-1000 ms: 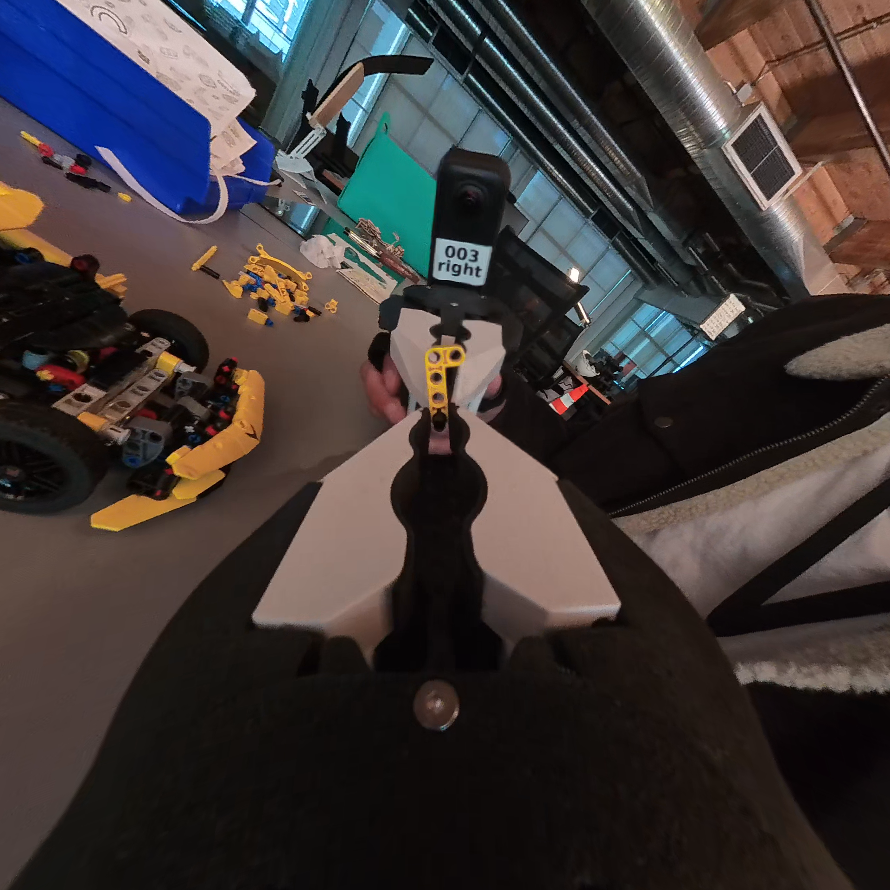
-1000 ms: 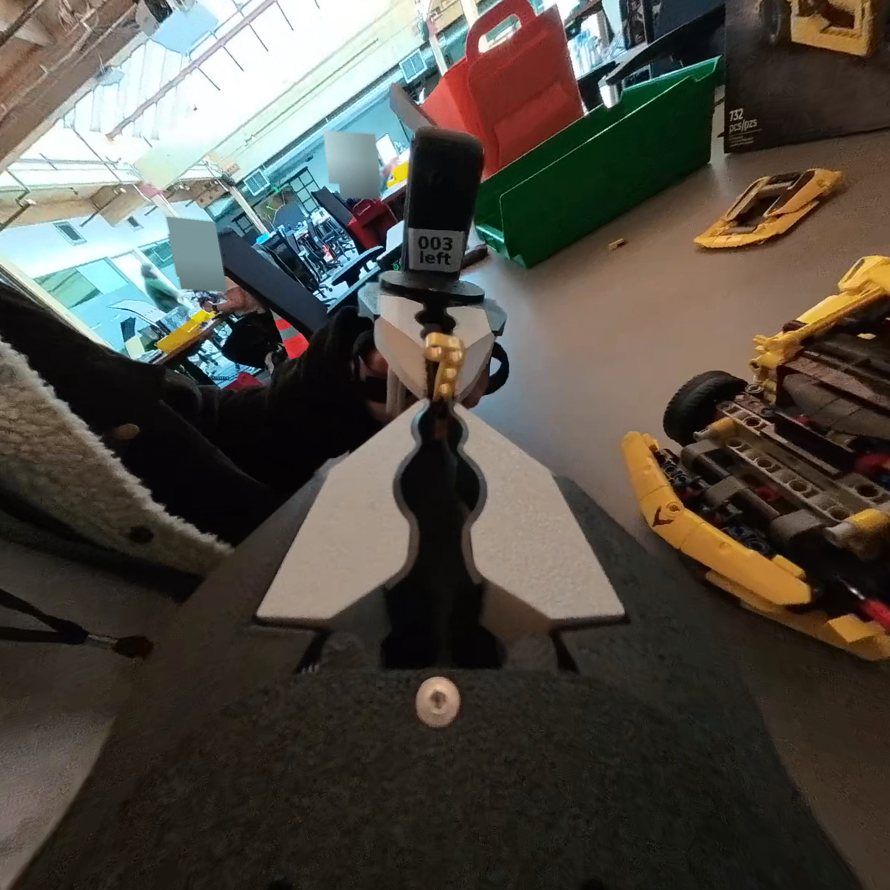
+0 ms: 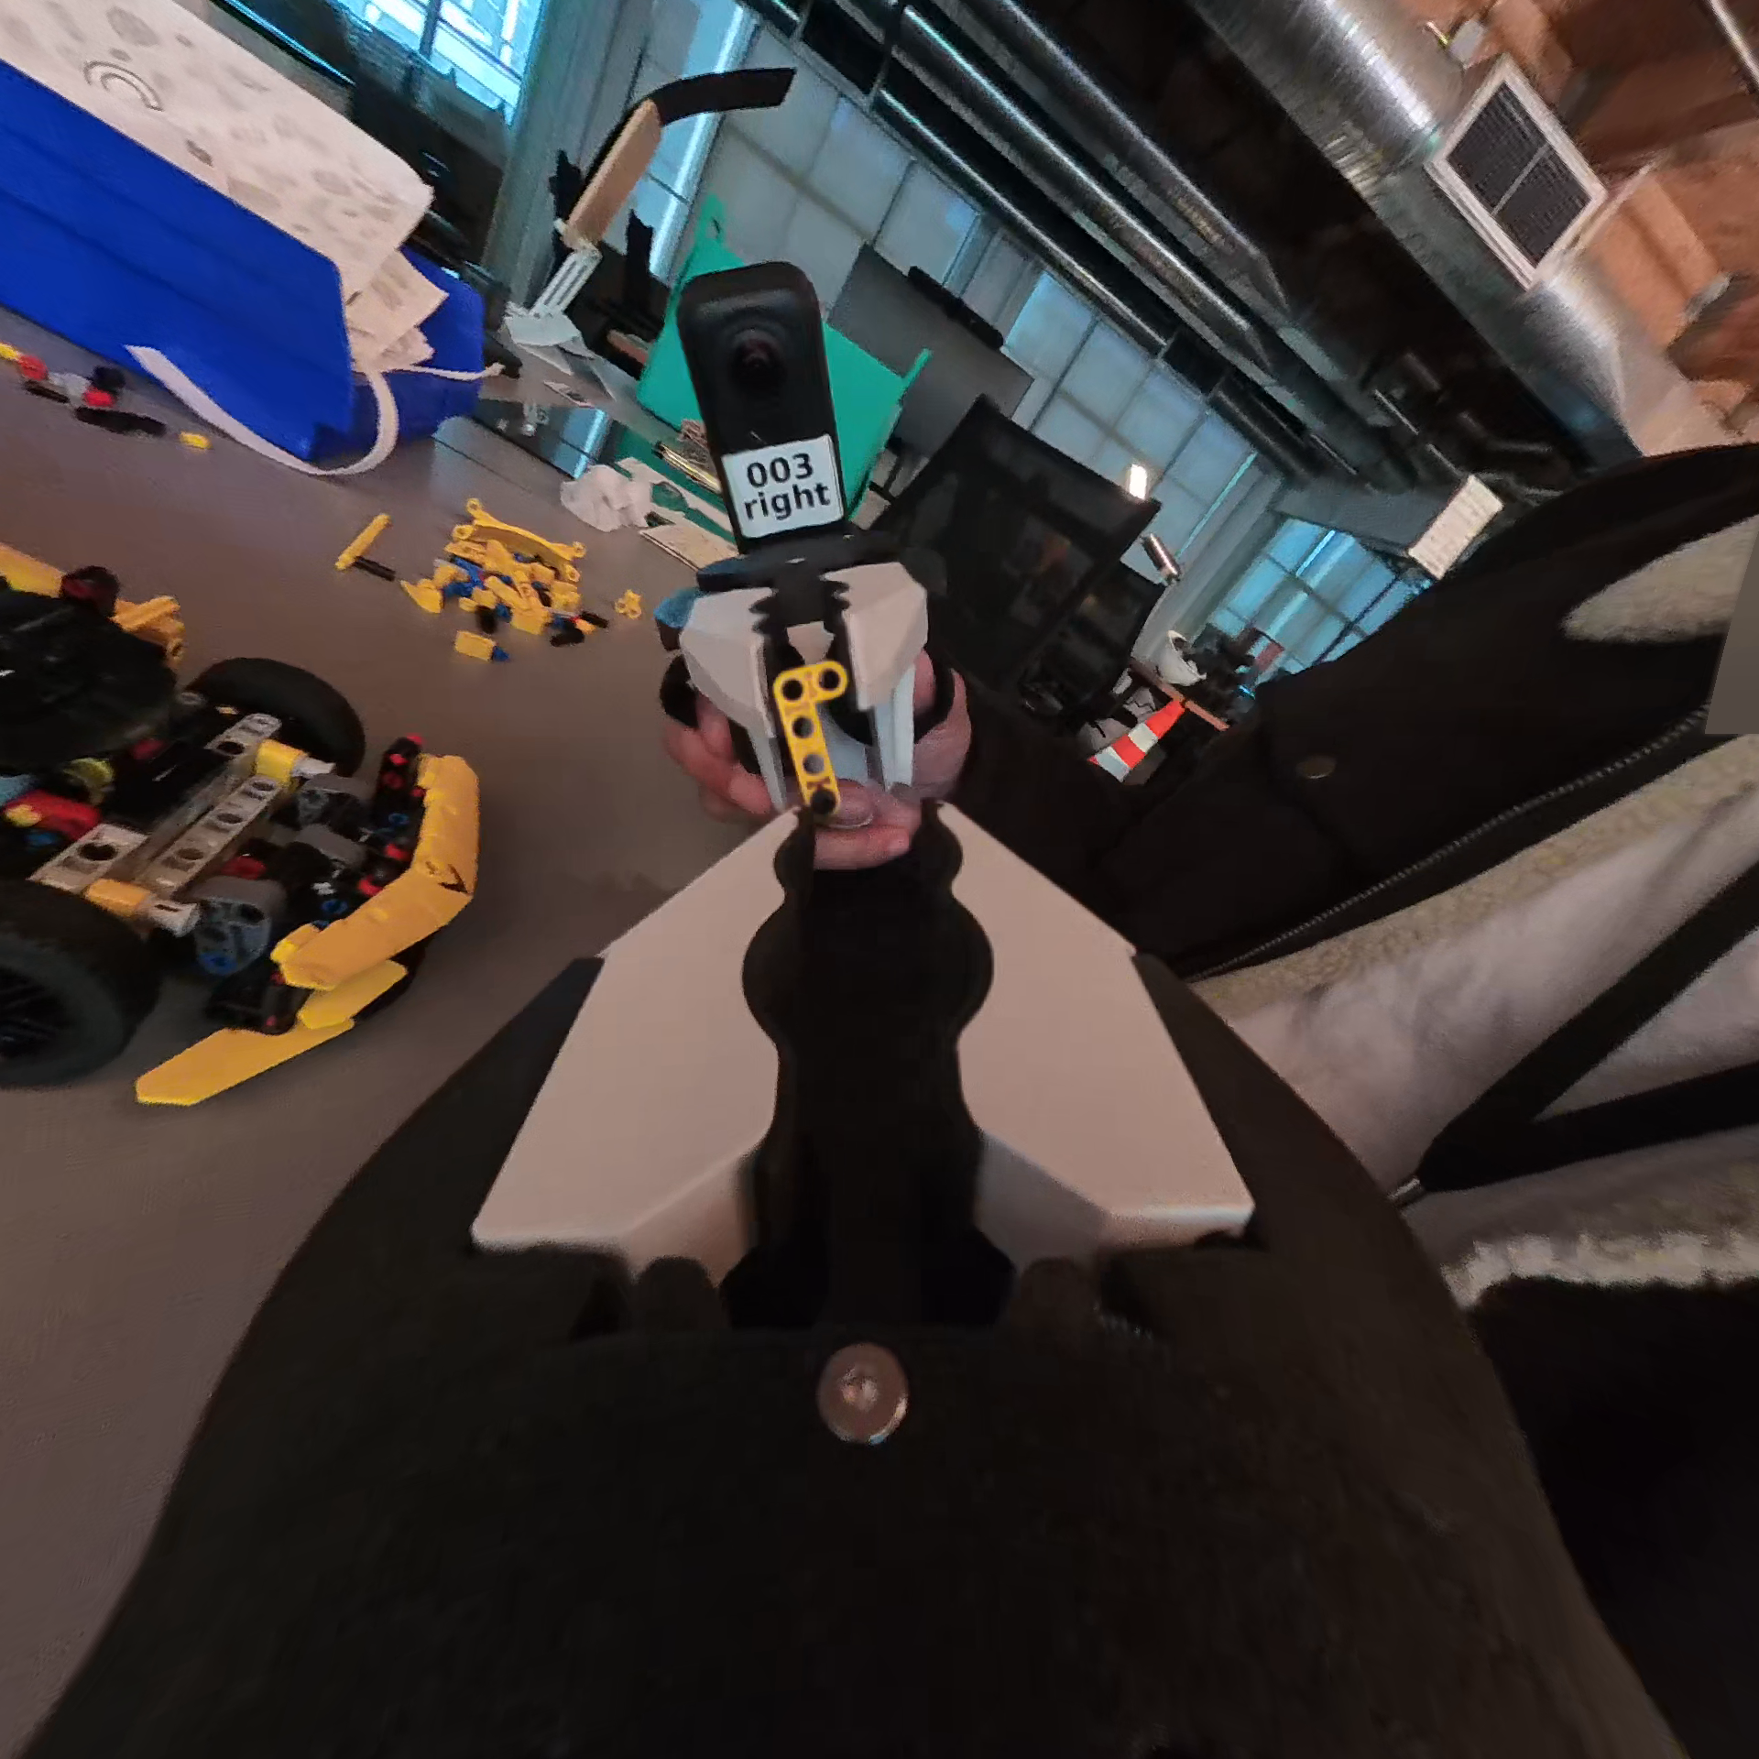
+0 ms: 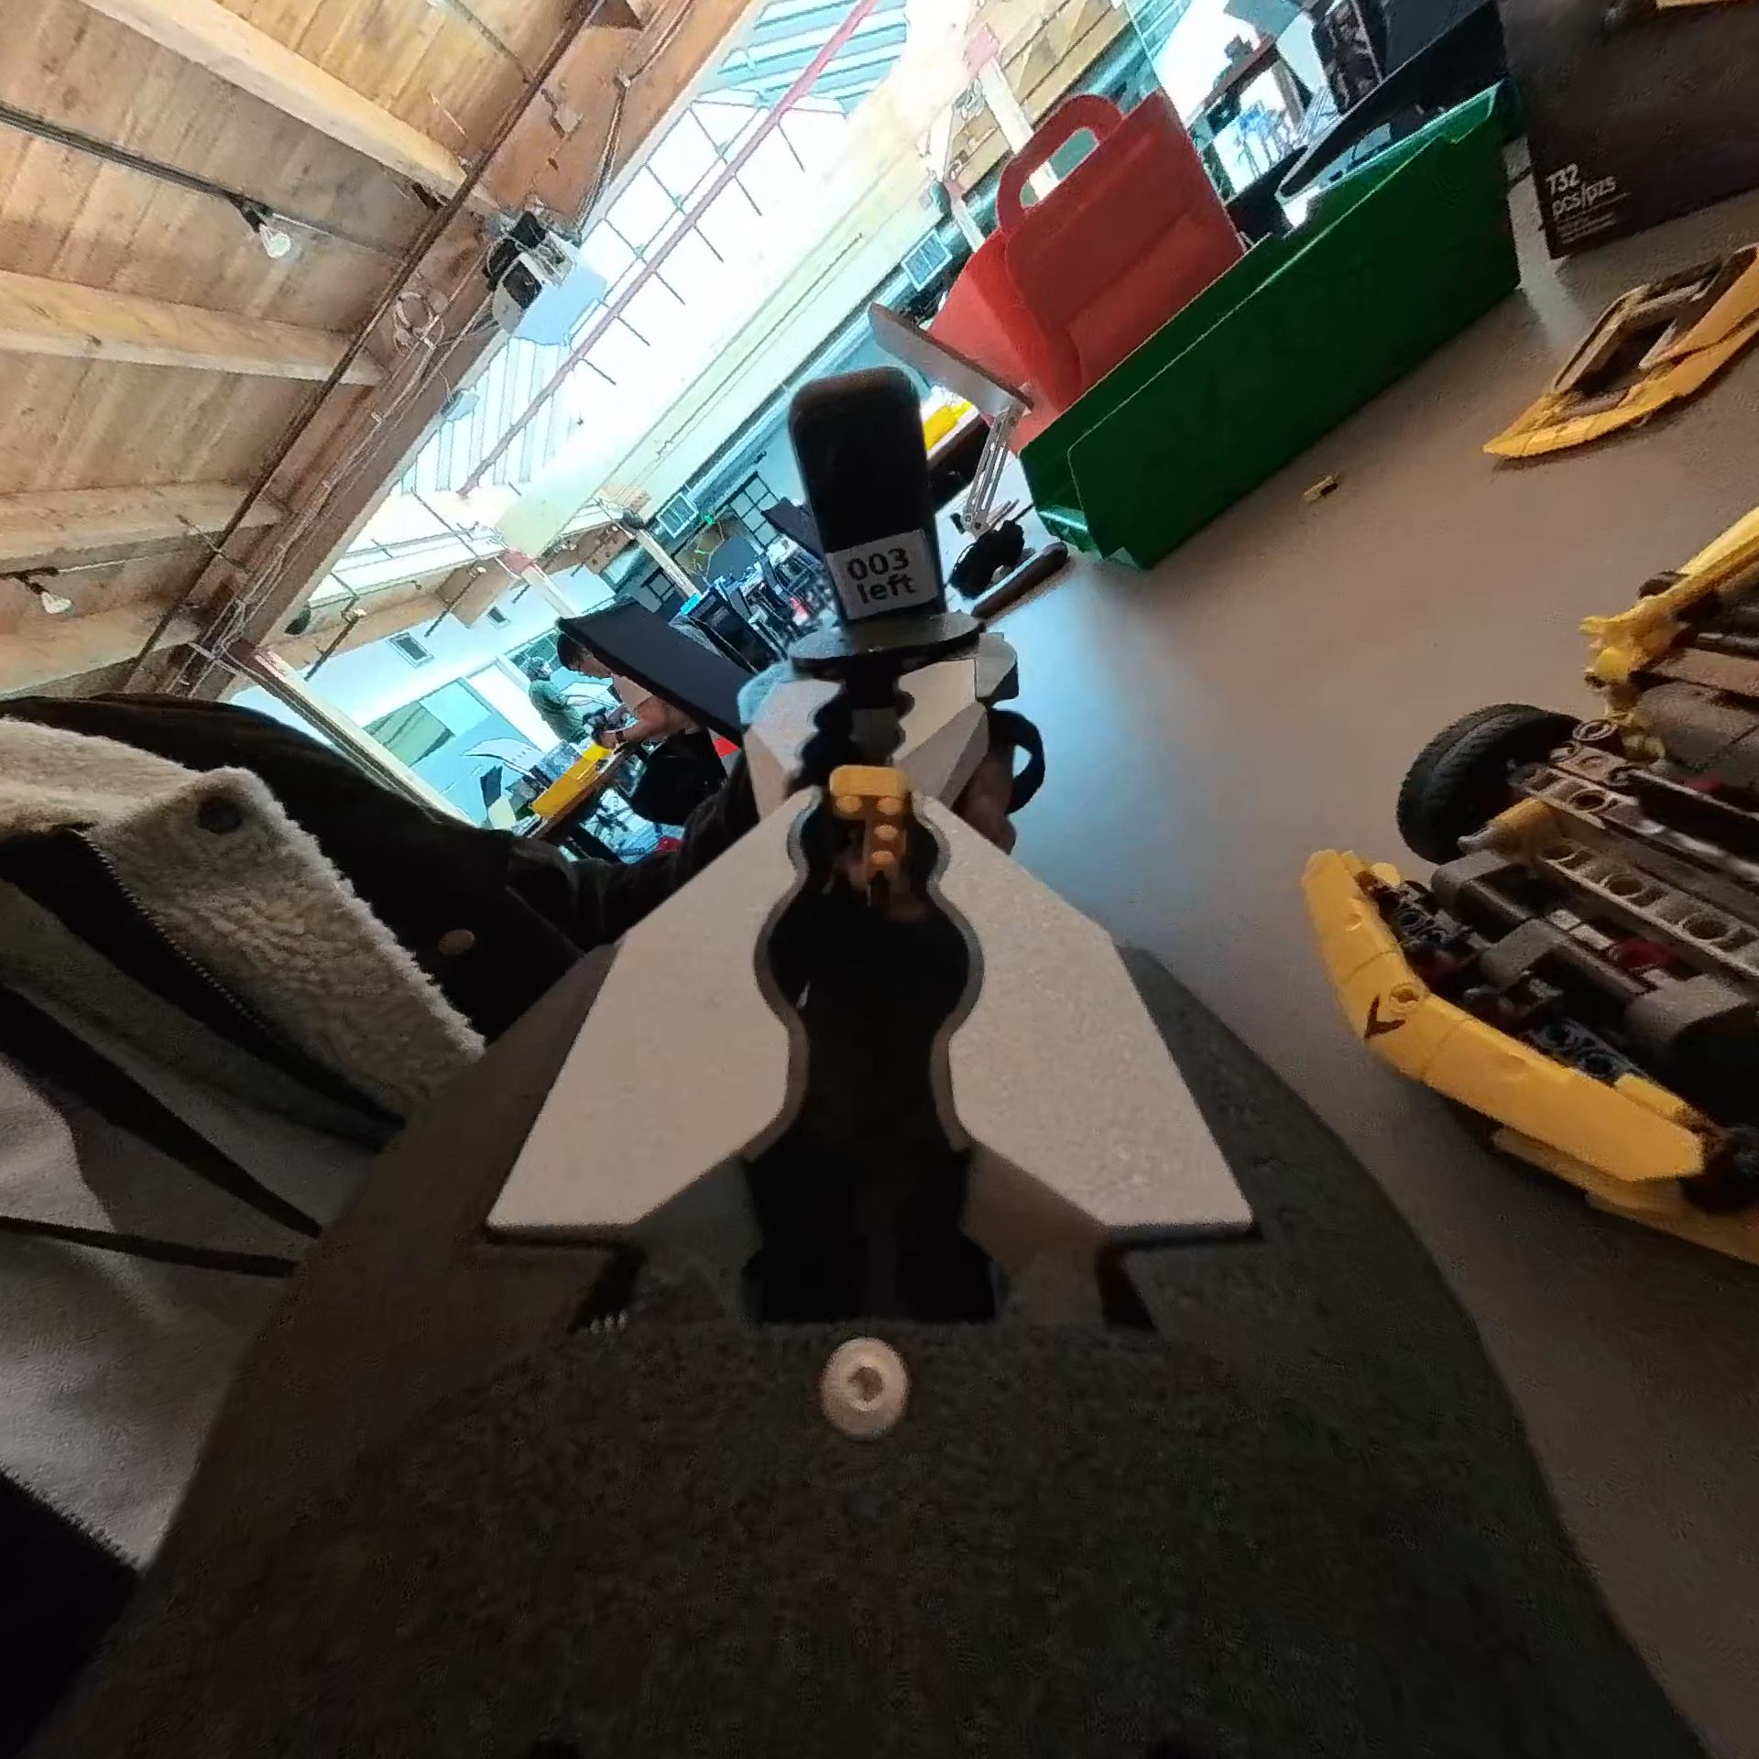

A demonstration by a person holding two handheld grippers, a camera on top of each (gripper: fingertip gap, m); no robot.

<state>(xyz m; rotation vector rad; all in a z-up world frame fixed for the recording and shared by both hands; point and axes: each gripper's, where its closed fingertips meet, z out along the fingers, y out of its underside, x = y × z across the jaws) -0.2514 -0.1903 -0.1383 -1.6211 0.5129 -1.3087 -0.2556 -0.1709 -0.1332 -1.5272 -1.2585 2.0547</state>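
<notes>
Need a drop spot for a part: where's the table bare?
Bare grey table between the toy car and the parts pile; also between car and green bin. Crowded around pile and blue bin.

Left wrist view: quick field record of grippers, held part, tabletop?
left gripper: shut on lower end of yellow L-shaped beam
right gripper: open, fingers either side of the beam's upper end
nearby: partly built yellow brick car on grey table
loose parts: small yellow pile beyond the car
</notes>
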